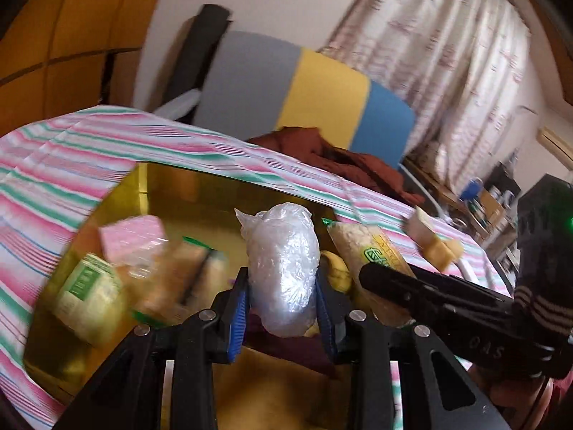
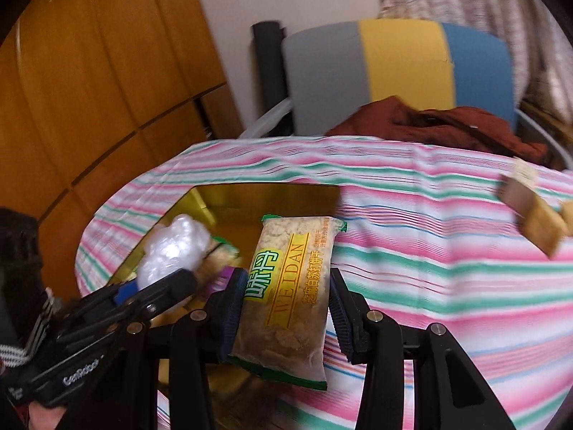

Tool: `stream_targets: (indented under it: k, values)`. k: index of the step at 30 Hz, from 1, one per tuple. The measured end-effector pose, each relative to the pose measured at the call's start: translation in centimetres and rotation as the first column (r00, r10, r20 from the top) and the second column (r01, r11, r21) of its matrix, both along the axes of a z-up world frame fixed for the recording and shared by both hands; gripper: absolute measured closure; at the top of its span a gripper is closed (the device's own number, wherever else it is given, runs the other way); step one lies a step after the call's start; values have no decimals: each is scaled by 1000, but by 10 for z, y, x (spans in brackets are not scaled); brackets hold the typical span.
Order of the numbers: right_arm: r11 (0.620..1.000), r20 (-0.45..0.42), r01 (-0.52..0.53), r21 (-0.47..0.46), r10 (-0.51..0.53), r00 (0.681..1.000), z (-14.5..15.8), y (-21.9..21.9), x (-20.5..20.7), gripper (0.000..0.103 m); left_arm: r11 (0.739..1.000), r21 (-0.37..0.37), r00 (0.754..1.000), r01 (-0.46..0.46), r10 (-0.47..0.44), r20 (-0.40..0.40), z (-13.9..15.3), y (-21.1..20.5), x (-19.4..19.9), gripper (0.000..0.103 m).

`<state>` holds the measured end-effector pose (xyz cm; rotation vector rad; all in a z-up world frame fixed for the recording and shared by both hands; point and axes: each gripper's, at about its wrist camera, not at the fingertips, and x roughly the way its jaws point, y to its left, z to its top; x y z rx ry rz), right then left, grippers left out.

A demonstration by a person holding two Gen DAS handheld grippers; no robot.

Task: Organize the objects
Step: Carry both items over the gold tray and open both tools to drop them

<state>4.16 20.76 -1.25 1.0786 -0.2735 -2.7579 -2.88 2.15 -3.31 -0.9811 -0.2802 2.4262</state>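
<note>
Grips: your left gripper (image 1: 283, 301) squeezed the plastic bundle (image 1: 283, 268) | right gripper (image 2: 283, 308) squeezed the cracker pack (image 2: 286, 294) | both over the box (image 1: 172, 186), maybe for dropping in

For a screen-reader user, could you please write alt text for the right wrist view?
The right tool grips a cracker packet above a striped tablecloth, beside a gold box. On the left, the left tool holds a clear plastic bundle.
</note>
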Motion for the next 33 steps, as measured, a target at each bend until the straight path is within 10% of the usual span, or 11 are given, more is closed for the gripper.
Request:
stream_targets:
  k: [15,28,33]
  values:
    - [999,163,-22,33,16,986,-40,-44,-111,55,996,-37,993,-85,88,77,-11,-38,-39,70]
    - [989,46,113,-90,-109,993,-14,2,-44,33,993,-105,992,-61,72,103,-8,-7,-73,69]
    - [983,42,147,-113,-143,989,-13,19,-30,32,976,-187,987,-109,129,100,-9,2,-91,46]
